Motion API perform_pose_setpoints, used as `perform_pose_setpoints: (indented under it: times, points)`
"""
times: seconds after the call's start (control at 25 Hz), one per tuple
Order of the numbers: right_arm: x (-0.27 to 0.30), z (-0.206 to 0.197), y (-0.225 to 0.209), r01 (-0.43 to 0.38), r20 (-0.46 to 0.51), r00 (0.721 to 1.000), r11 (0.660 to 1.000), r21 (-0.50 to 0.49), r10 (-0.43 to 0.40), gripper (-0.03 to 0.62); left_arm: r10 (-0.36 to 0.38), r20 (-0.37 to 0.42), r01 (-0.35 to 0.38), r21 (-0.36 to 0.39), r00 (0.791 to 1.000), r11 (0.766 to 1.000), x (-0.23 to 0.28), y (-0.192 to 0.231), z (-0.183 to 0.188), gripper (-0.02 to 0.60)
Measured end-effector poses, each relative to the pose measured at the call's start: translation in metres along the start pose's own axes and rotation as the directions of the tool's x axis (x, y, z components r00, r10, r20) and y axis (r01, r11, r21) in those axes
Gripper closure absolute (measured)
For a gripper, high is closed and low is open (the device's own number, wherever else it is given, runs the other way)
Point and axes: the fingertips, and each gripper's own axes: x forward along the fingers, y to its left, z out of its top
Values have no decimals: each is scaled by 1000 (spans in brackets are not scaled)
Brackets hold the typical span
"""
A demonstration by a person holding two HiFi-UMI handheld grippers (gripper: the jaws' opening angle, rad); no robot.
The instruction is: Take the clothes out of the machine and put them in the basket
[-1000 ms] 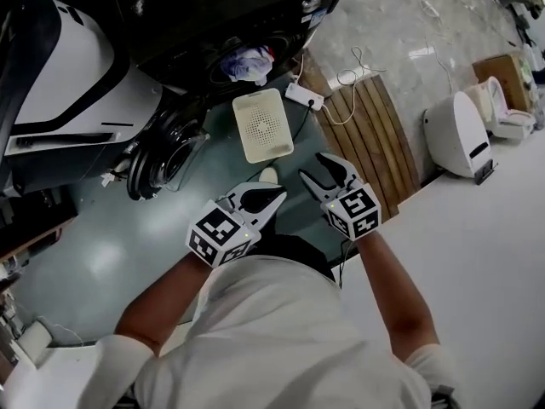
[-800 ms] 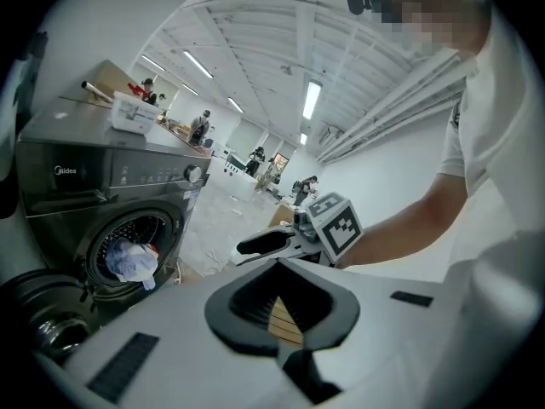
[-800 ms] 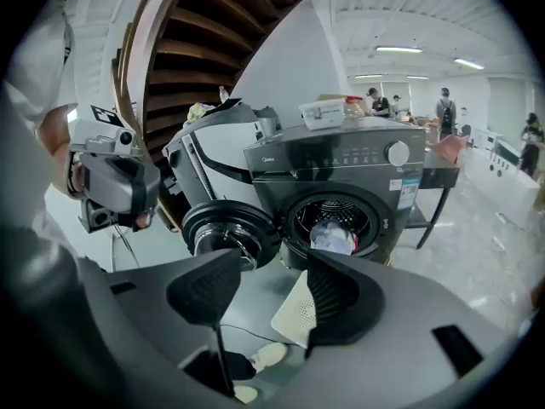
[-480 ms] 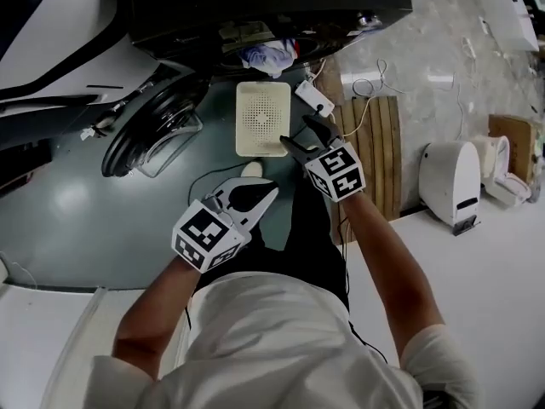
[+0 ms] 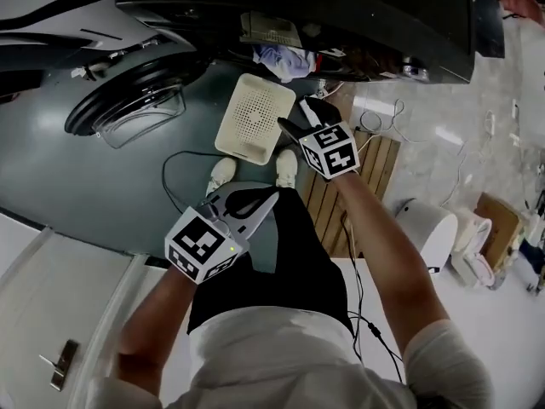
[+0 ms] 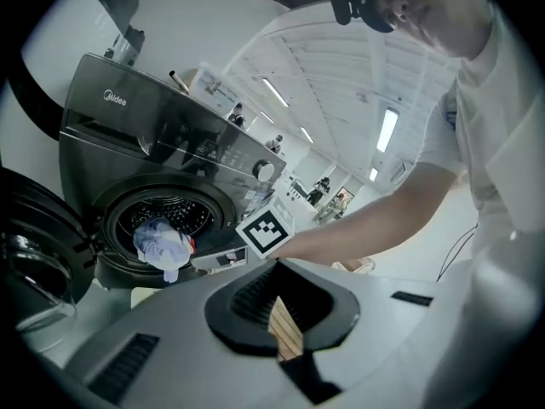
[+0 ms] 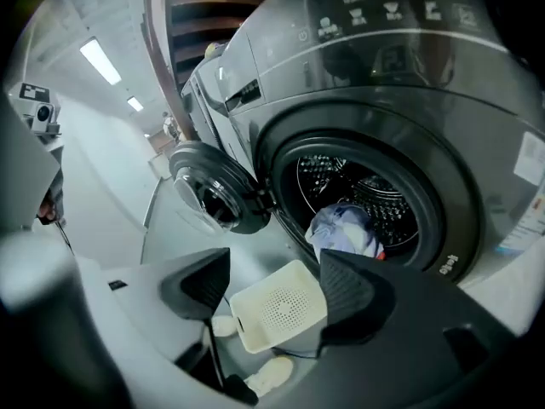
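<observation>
Head view, with both gripper views. A dark grey front-loading washing machine (image 5: pixel 341 15) fills the 12 o'clock edge, standing on a grey-green floor (image 5: pixel 85 186). Its round door with a clear glass bowl (image 5: pixel 128 109) hangs open at 10 o'clock. A slatted wooden board (image 5: pixel 379 156) lies on the floor at 3 o'clock of centre.

A cream perforated plastic basket (image 5: pixel 249 119) sits on the floor directly before the drum mouth, at 12 o'clock of the person's white shoes (image 5: pixel 223 173).

The right gripper (image 5: pixel 298 118), carrying a square-marker cube, hangs at the basket's 3 o'clock edge and points toward the drum. Its jaws stand well apart and have just been opening. Nothing lies between them; its own view shows only the basket (image 7: pixel 279 305) and floor beyond the right gripper (image 7: pixel 272 267).

The left gripper (image 5: pixel 272 196) is at 6 o'clock of the basket, over the person's dark trousers. Its own view shows the left gripper (image 6: pixel 277 267) with tips met and nothing held.

A crumpled bundle of blue-and-white clothes (image 5: pixel 283 58) rests in the drum mouth, at 1 o'clock of the basket, clear of both grippers. It is seen also from the right (image 7: pixel 345 228) and left (image 6: pixel 162 245) gripper views.
</observation>
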Motion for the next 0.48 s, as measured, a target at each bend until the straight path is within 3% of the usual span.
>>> perform_pose_setpoints:
  times: [0.24,0.48]
  points:
    - [32,-9,-36,-55,-18,998,996,-72,54,284,78,86,-72,-73,993,995,45,0,0,583]
    - [80,-12,-64,-26,-22,999,994,-102,24,282,117,125,-100,-139,985,985,50,5,-13,583]
